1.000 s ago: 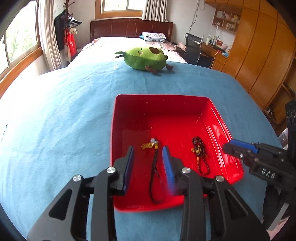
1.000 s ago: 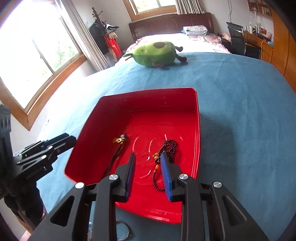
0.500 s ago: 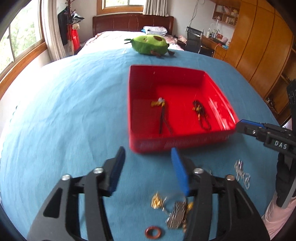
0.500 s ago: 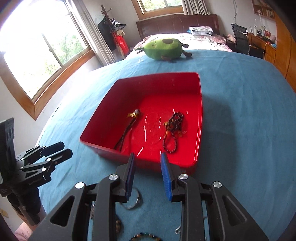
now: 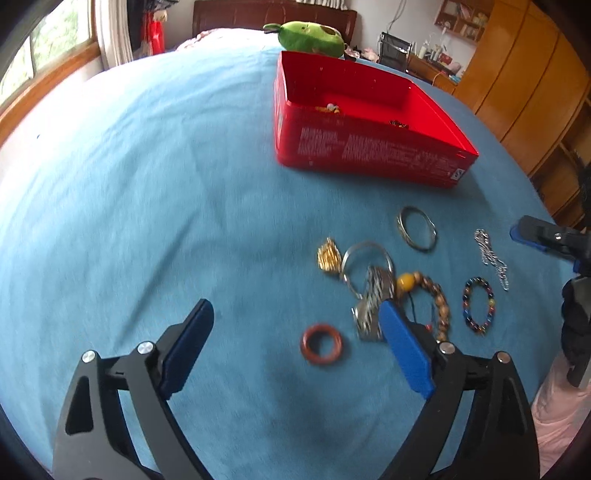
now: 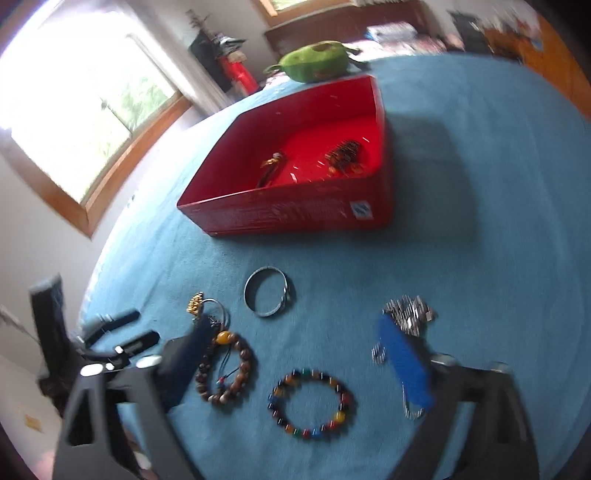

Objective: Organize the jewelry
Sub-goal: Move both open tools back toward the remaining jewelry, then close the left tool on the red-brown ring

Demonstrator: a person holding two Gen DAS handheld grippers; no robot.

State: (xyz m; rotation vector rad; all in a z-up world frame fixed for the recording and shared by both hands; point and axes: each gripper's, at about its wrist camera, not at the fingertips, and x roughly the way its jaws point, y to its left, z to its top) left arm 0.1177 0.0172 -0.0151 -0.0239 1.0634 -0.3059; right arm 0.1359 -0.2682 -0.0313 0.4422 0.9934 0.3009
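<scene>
My left gripper (image 5: pixel 295 310) hangs over the blue cloth with its jaws opening. A red-brown ring (image 5: pixel 321 343) lies on the cloth between its fingers, untouched. My right gripper (image 6: pixel 291 325) is also opening above a multicoloured bead bracelet (image 6: pixel 310 404), which its pads do not press. Around them lie a wooden bead bracelet (image 6: pixel 229 369), a silver bangle (image 6: pixel 267 295), a gold charm (image 5: pixel 328 254) and a silver chain (image 6: pixel 406 314). Farther off, the red tray (image 6: pixel 295 214) holds a dark cord (image 6: pixel 271 168) and a dark bead string (image 6: pixel 345 155).
A green plush toy (image 5: pixel 310 35) sits just behind the tray. A window runs along the left and a wooden wardrobe (image 5: pixel 517 74) stands at the right. A pale sleeve shows at the right edge of the left wrist view.
Both grippers have pulled back from over the tray toward the near side and sunk lower. Their jaws have spread wide. The loose jewelry on the cloth has come into view.
</scene>
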